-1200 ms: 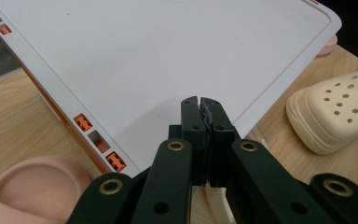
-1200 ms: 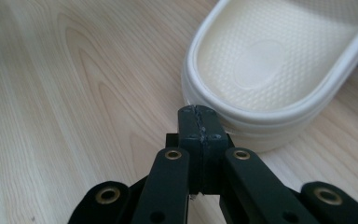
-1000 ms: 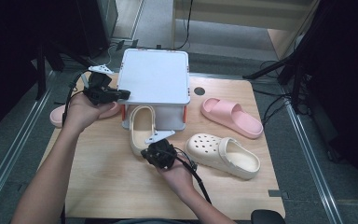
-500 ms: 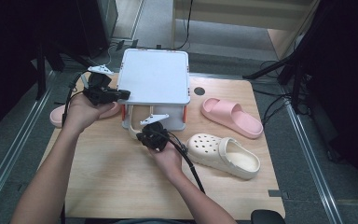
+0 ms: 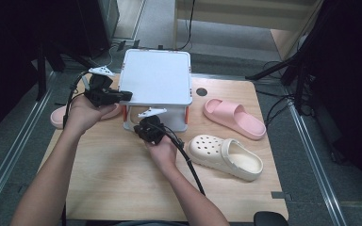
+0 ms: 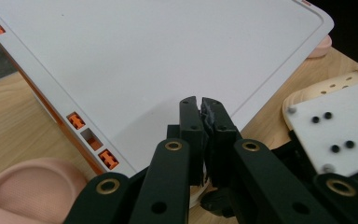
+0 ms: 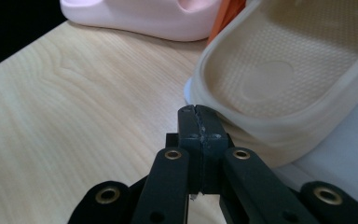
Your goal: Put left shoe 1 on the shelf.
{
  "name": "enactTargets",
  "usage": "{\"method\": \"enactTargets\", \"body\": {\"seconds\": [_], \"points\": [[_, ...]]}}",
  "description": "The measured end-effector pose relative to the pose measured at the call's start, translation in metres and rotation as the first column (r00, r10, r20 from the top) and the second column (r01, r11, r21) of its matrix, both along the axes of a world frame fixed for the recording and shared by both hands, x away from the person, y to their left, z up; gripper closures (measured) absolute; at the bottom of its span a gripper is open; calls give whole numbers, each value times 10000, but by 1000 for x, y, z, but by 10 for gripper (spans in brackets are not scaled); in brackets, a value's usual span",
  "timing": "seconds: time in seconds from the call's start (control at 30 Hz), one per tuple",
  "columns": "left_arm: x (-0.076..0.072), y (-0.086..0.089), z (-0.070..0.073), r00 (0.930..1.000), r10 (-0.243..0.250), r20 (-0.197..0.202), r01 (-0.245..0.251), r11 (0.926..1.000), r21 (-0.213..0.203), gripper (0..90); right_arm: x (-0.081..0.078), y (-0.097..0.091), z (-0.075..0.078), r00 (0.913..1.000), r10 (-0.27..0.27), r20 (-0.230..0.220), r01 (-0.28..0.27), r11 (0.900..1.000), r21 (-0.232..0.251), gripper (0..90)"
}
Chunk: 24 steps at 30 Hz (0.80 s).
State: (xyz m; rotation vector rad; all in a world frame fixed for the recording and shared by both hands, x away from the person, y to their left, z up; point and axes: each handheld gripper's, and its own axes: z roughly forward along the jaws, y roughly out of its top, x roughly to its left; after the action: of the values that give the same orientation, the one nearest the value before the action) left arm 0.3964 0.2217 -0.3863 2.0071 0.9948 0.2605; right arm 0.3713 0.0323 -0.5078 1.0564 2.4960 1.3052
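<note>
With both tools clenched on nothing, my right tool [image 7: 198, 108] nudges the beige slipper [image 7: 289, 79] at its one o'clock, and my left tool [image 6: 200, 102] may let the white lid [image 5: 156, 77] drop on it.

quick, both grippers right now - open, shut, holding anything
Left gripper: shut, nothing between its jaws, at the edge of the white lid.
Right gripper: shut, holding nothing, tips against the beige slide sandal.
</note>
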Motion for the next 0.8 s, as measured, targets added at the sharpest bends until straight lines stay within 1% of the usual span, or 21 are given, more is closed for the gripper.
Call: {"method": "enactTargets", "body": {"seconds": [0.03,0.07,0.1,0.13,0.17,0.2,0.23,0.3,0.33,0.37,0.4,0.43,0.5,0.53,0.57,0.6,0.63,0.67,0.73,0.77,0.8], "points": [[1,1,0,10000,-26,-31,26,10000,-82,850,-3,-4,2,10000,-1,88,1,10000,-33,900],[1,1,0,10000,-35,-16,35,9999,-103,826,-5,-7,5,10000,47,-7,-47,9999,105,900],[0,1,1,10000,-9,2,9,10000,-23,808,-7,-10,7,10000,92,-29,-91,9997,228,900],[0,2,2,10000,-2,-52,2,10000,-32,783,-11,-15,10,9998,177,-62,-175,9992,351,900],[-1,2,3,9997,-28,-260,25,9999,-126,752,-15,-20,13,9996,286,-54,-284,9988,391,897],[-2,2,4,9993,-61,-368,54,9998,-191,714,-19,-24,15,9992,398,-34,-396,9983,416,880],[-4,1,6,9992,0,-396,-6,9999,-172,689,-23,-29,18,9983,575,-54,-571,9972,480,861],[-10,-2,11,9995,32,-318,-36,9999,-112,631,-30,-40,23,9952,982,-48,-980,9944,404,839],[-14,-5,15,9996,-13,-277,10,9999,-115,606,-33,-45,25,9939,1089,-148,-1083,9933,410,836],[-18,-8,17,9998,-73,-211,70,9999,-131,583,-36,-51,28,9927,1160,-340,-1144,9924,450,837],[-21,-12,20,9998,-123,-162,120,9998,-157,561,-39,-57,30,9914,1253,-381,-1231,9909,551,836],[-24,-14,21,9998,-185,-99,183,9997,-171,553,-43,-64,33,9907,1330,-280,-1311,9895,607,826],[-32,-19,23,9991,-432,32,433,9977,-524,556,-49,-76,39,9892,1460,-158,-1447,9875,622,803],[-37,-21,24,9979,-643,61,646,9943,-844,557,-51,-81,41,9888,1484,-139,-1472,9870,648,791],[-40,-24,24,9974,-715,-50,707,9928,-964,551,-53,-88,44,9880,1527,-221,-1506,9855,782,770],[-45,-27,24,9973,-706,-186,687,9937,-890,536,-54,-94,46,9868,1592,-293,-1561,9838,884,755],[-48,-29,23,9973,-700,-221,682,9949,-742,531,-56,-102,49,9849,1709,-290,-1676,9816,917,744],[-52,-32,21,9973,-709,-186,697,9958,-591,530,-57,-106,50,9848,1724,-226,-1698,9815,879,730],[-61,-36,15,9973,-715,-182,706,9965,-451,527,-59,-117,51,9825,1860,134,-1865,9793,788,724],[-66,-37,11,9973,-713,-182,707,9969,-354,526,-61,-125,51,9837,1772,317,-1792,9807,789,724],[-68,-38,7,9974,-691,-220,684,9971,-336,521,-63,-131,50,9859,1630,364,-1656,9827,833,723]]}}
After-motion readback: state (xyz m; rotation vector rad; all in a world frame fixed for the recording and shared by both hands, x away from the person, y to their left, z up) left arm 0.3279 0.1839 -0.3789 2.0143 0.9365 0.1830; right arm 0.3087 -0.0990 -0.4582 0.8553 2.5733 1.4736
